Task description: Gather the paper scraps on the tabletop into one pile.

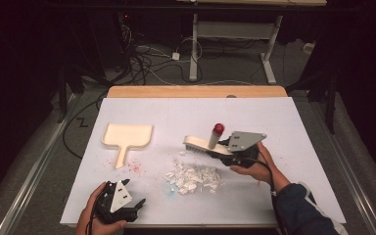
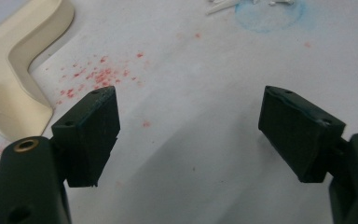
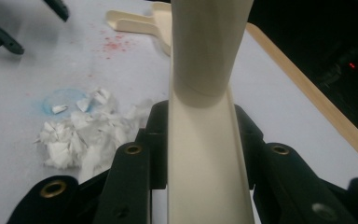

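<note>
A person at a white-covered table [image 1: 293,127] holds 2 grippers. The right gripper [image 1: 227,152], right of centre, has its jaws clamped on the back of a cream hand brush [image 1: 203,144]. The brush is lifted just above a pile of torn white paper scraps [image 1: 192,178]. Its long axis runs across the table, with the bristled head pointing left toward a cream dustpan [image 1: 127,137]. Its red-tipped handle [image 1: 216,135] stands upright, tilted slightly right. The dustpan lies flat at the left, its short handle pointing toward the person, beside a scatter of red specks [image 1: 134,166]. The left gripper [image 1: 137,208] sits at the near left edge, jaws wide apart and empty.
</note>
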